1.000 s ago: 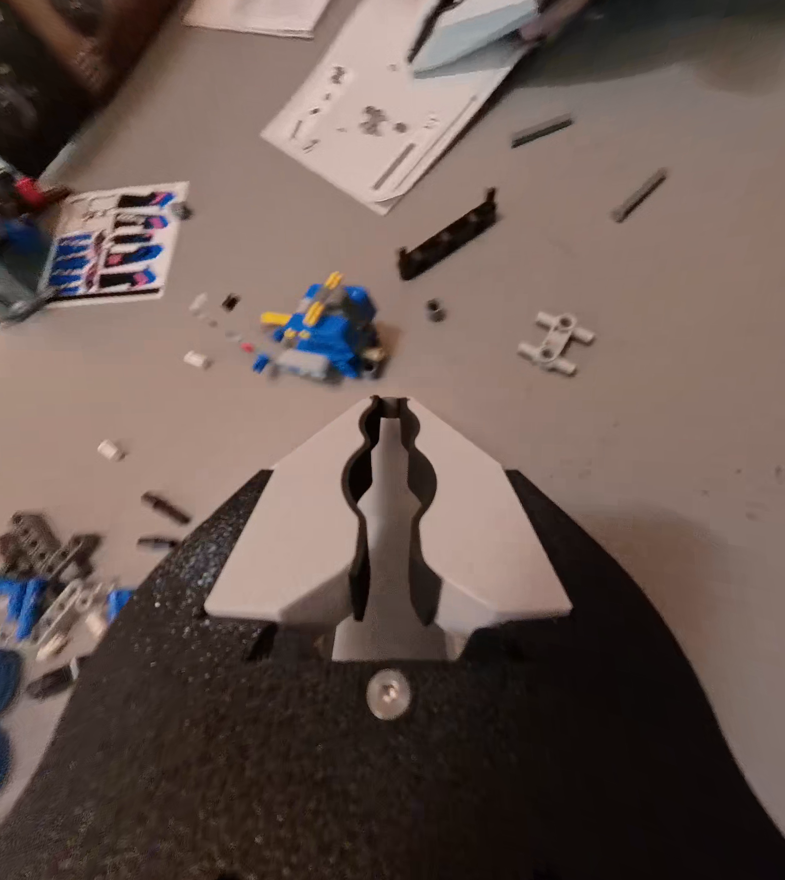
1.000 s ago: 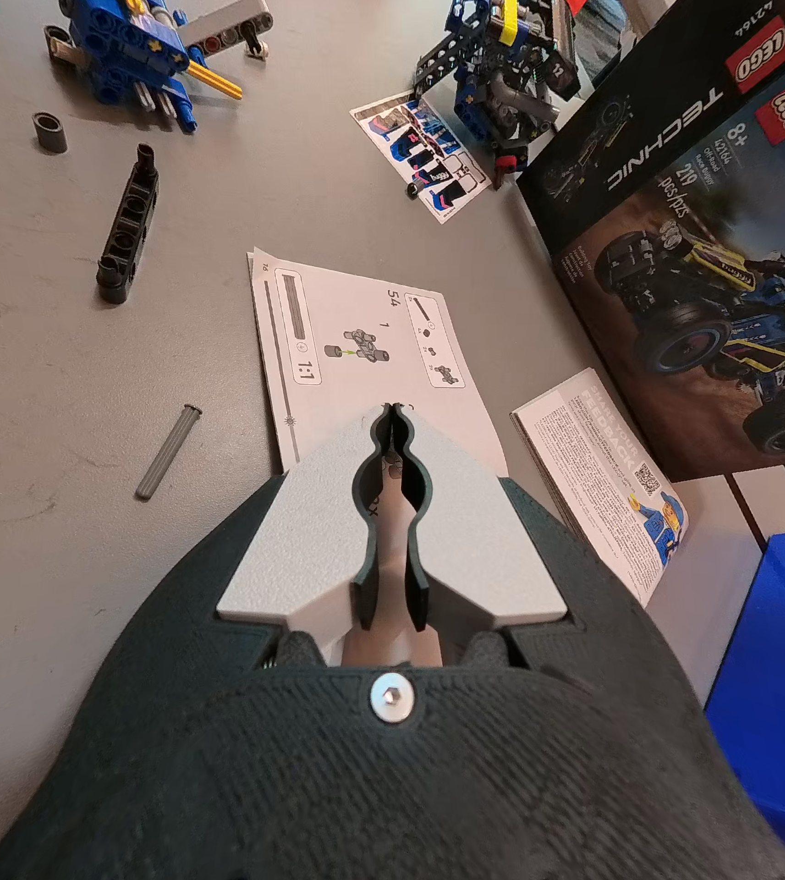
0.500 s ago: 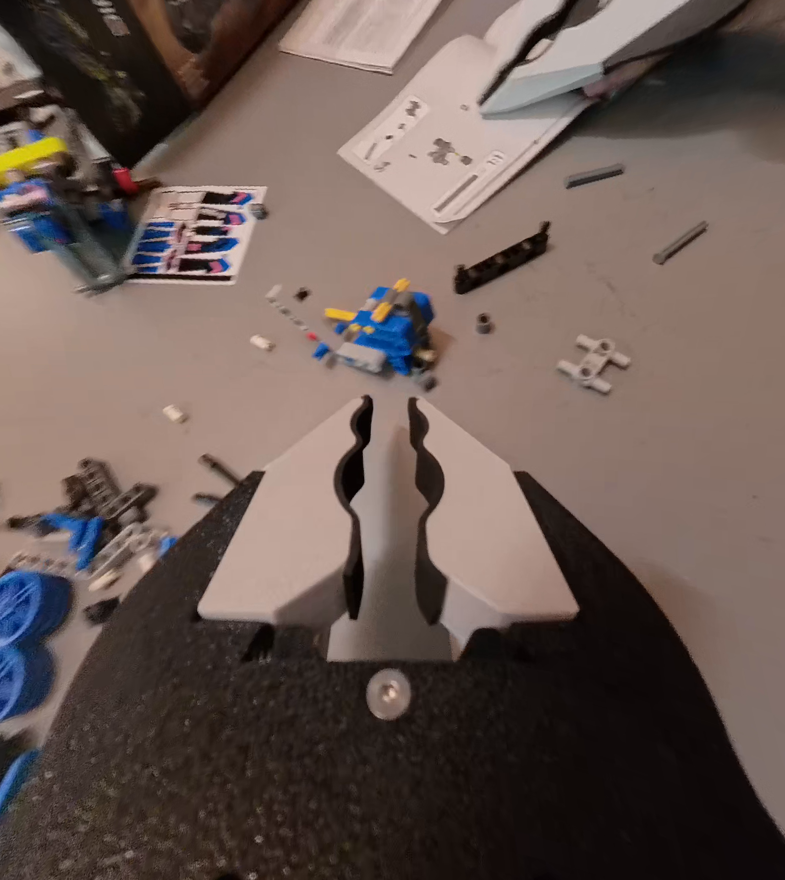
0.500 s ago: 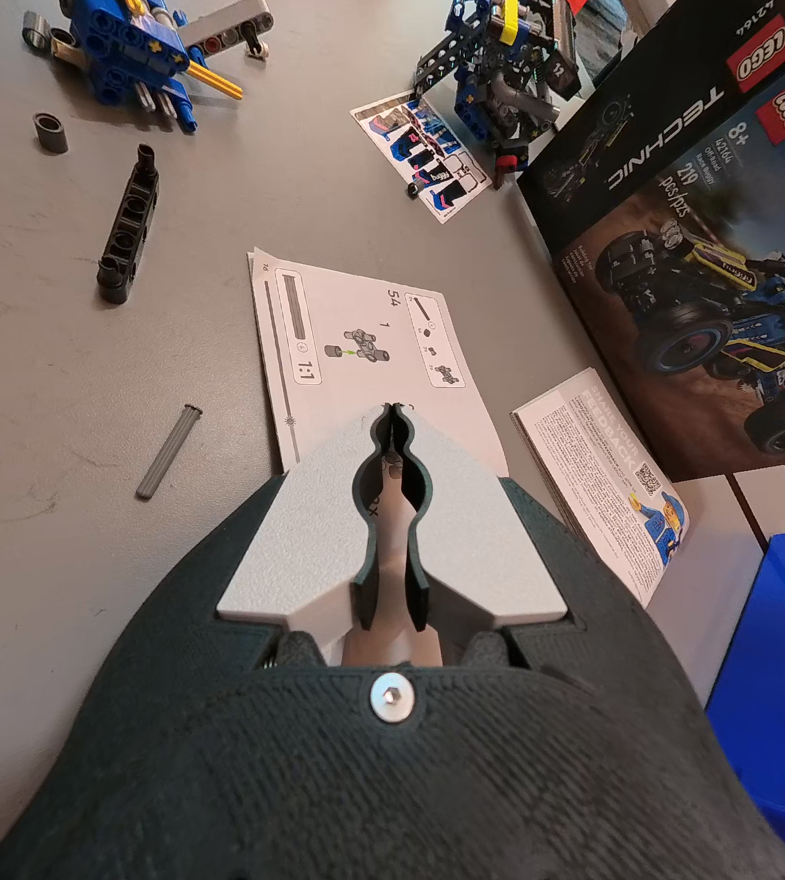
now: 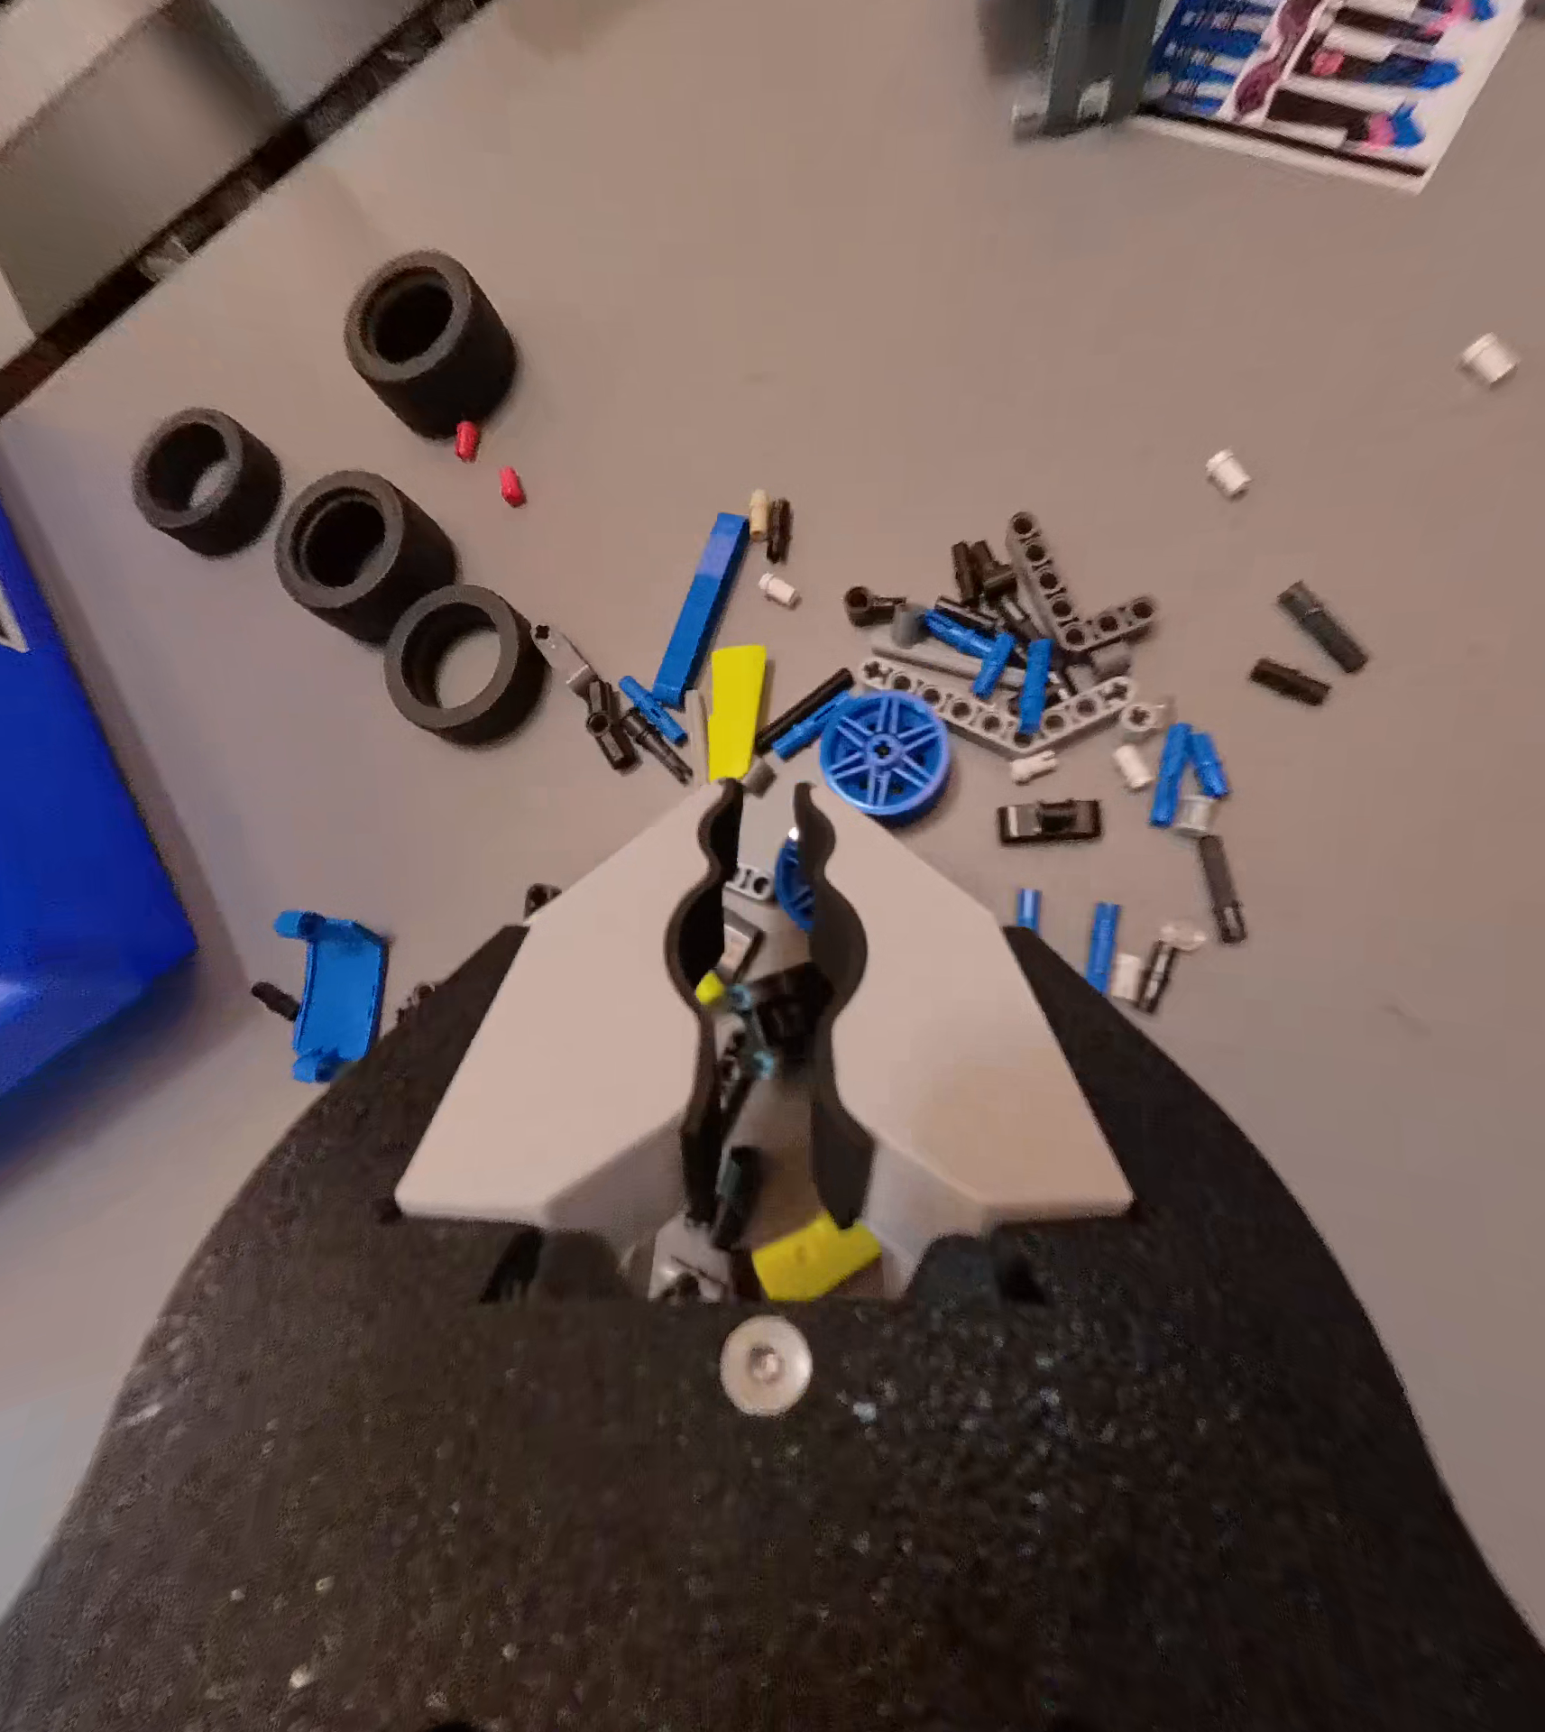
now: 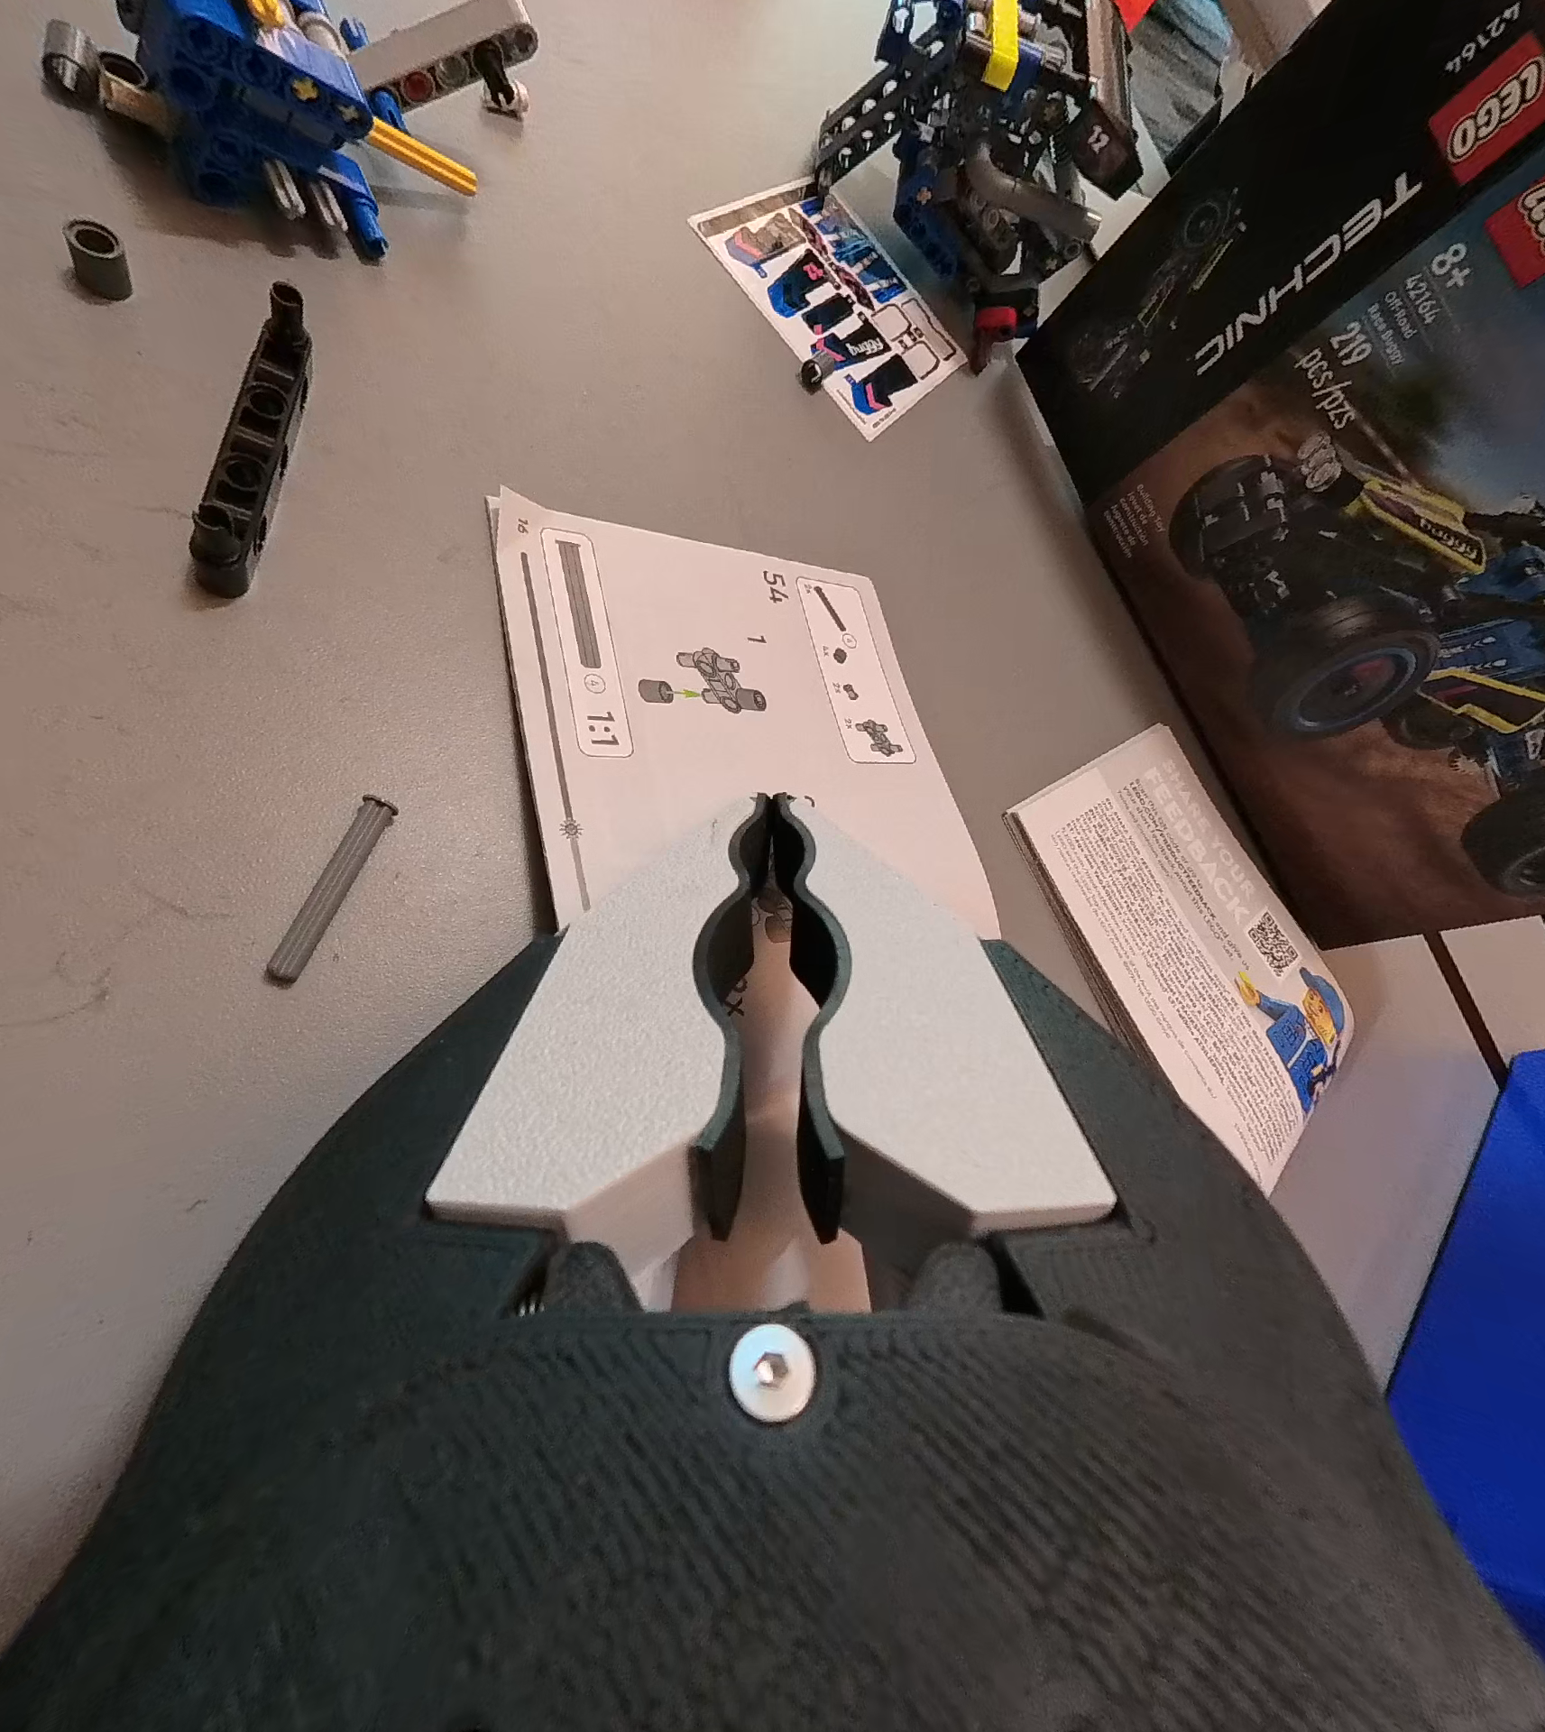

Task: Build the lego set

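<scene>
My left gripper point(image 5: 766, 797) is open and empty, hovering over a scattered pile of loose Lego pieces point(image 5: 1003, 675). A blue wheel hub point(image 5: 884, 750) lies just right of its tips, a yellow panel point(image 5: 735, 708) just ahead. Several black tyres point(image 5: 356, 544) lie to the left. My right gripper point(image 6: 770, 801) is shut and empty, its tips over the open instruction booklet point(image 6: 703, 684). A blue and yellow sub-assembly point(image 6: 272, 103) sits far left in the right wrist view. A larger part-built model point(image 6: 984, 141) stands at the back.
A black beam point(image 6: 251, 440), a grey axle point(image 6: 333, 890) and a dark bush point(image 6: 98, 258) lie left of the booklet. A sticker sheet point(image 6: 829, 309), a leaflet point(image 6: 1190, 947) and the set's box point(image 6: 1368, 422) lie right. A blue bin point(image 5: 9, 797) stands at the left gripper's left. Spacing between my two grippers at the tips: around 40 centimetres. The larger part-built model point(image 6: 984, 141) is about equally far from each gripper, around 25 centimetres.
My left gripper has swung left from the blue sub-assembly to over the loose parts pile, and it has opened. My right gripper has not moved.
</scene>
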Available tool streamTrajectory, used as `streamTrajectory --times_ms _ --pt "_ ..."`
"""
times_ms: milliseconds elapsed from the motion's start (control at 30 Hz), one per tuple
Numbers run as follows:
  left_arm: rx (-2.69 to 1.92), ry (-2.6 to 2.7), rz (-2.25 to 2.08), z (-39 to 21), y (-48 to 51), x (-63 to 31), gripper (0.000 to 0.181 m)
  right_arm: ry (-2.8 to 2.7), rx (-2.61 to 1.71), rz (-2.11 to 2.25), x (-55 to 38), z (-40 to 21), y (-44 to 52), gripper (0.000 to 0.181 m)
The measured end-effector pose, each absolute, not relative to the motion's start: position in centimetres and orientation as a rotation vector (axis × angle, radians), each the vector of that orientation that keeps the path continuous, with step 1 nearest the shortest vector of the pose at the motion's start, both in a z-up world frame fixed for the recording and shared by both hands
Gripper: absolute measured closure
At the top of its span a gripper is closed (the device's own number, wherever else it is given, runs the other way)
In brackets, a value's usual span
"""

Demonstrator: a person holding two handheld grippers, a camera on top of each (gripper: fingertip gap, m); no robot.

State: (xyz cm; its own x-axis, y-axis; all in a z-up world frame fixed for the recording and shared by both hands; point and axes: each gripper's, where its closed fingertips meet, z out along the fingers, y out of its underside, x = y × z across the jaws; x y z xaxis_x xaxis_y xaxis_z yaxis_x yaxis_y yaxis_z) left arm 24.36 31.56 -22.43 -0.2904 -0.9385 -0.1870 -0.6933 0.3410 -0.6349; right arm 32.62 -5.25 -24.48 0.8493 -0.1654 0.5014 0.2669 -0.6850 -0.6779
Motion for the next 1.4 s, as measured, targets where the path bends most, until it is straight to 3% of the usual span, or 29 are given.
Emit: streamTrajectory --times_ms 267,467,533,767,900,1000,1167,1400 --pt "-1.638 2.140 -0.532 -25.0 31.8 24.9 0.174 -0.072 -2.222 -0.688 32.6 -24.5 -5.2 0.181" --pt "-1.732 2.062 -0.551 -25.5 32.2 26.1 0.166 -0.072 -2.222 -0.689 32.6 -24.5 -5.2 0.181" --pt "-1.730 2.067 -0.534 -25.7 32.2 26.0 0.173 -0.072 -2.222 -0.688 32.6 -24.5 -5.2 0.181" --pt "-1.618 2.016 -0.590 -22.8 32.4 25.5 0.176 -0.072 -2.222 -0.688 32.6 -24.5 -5.2 0.181" --pt "-1.357 2.065 -0.984 -18.0 25.3 25.3 0.177 -0.071 -2.223 -0.686 32.6 -24.5 -5.2 0.181" --pt "-1.063 2.235 -1.195 -17.8 16.1 23.5 0.176 -0.071 -2.222 -0.687 32.6 -24.5 -5.3 0.181" --pt "-0.728 2.511 -1.168 -22.6 6.3 20.0 0.176 -0.077 -2.220 -0.698 32.6 -24.5 -5.3 0.181" --pt "-0.712 2.516 -0.951 -25.4 5.9 20.6 0.175 -0.076 -2.220 -0.697 32.6 -24.5 -5.3 0.181"
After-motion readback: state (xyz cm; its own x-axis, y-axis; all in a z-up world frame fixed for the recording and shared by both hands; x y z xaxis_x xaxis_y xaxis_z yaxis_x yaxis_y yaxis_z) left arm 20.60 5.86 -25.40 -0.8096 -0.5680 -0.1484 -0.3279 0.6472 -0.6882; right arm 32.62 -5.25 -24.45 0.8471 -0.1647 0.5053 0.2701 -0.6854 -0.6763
